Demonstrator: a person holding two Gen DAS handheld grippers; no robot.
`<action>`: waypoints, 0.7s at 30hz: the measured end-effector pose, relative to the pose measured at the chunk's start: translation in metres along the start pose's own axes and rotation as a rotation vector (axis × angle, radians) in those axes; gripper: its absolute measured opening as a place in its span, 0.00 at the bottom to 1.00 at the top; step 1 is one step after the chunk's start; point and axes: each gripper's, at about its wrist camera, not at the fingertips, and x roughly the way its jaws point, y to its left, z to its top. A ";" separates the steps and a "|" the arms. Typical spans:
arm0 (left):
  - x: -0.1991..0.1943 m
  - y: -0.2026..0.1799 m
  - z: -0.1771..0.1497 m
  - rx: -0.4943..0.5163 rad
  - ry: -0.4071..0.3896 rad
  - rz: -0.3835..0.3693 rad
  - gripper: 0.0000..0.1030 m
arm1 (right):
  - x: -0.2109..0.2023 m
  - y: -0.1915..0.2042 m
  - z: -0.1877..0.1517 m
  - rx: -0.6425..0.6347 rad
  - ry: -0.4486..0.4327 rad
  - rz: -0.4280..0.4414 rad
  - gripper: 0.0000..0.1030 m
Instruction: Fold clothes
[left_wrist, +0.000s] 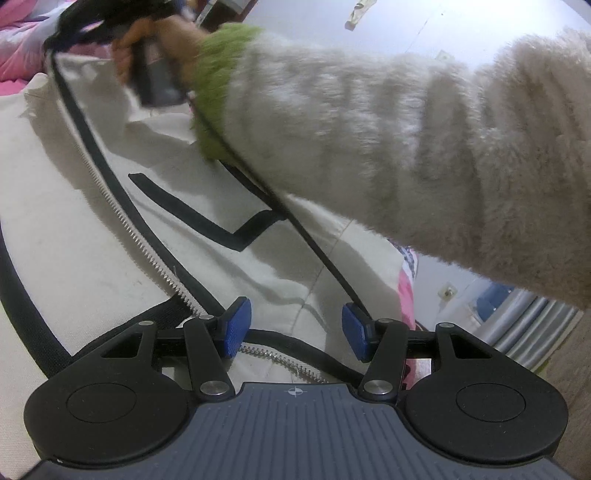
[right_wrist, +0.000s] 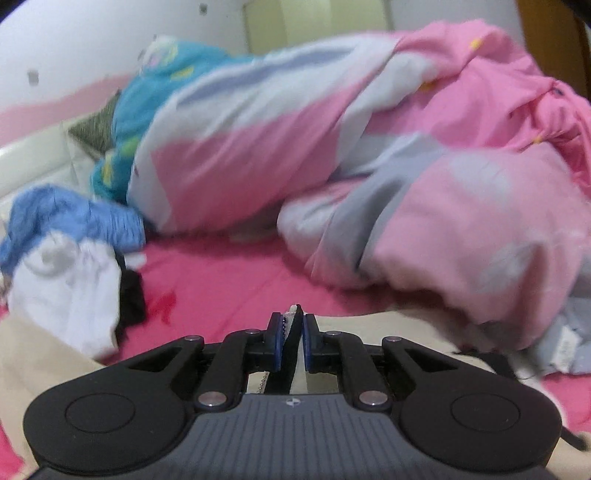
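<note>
A cream jacket (left_wrist: 92, 236) with black trim and a metal zipper (left_wrist: 122, 218) is spread across the near part of a pink bed (right_wrist: 236, 280). The left gripper (left_wrist: 295, 328) is held with its blue pads apart above the jacket's zipper edge, nothing being clamped. The right gripper (right_wrist: 291, 339) is closed tight on the jacket's black-trimmed zipper edge. Farther off, a pink and grey quilt (right_wrist: 369, 166) is heaped, and a pile of blue and white clothes (right_wrist: 66, 251) is seen at far left.

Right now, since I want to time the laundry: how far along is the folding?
Nothing looks folded yet. In hand: the right gripper is shut on the cream jacket's zipper edge; the left gripper is open, holding nothing. Left: the folds, plus the heap of clothes on the bed.
</note>
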 end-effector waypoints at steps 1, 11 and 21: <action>0.000 0.000 0.000 0.000 0.000 0.001 0.53 | 0.007 0.002 -0.004 -0.008 0.013 -0.001 0.11; -0.001 0.002 0.000 0.003 -0.001 0.000 0.53 | 0.043 0.014 -0.029 -0.091 0.134 -0.032 0.20; -0.002 0.003 0.000 0.002 -0.001 -0.005 0.55 | -0.108 -0.045 0.020 0.073 -0.150 -0.191 0.23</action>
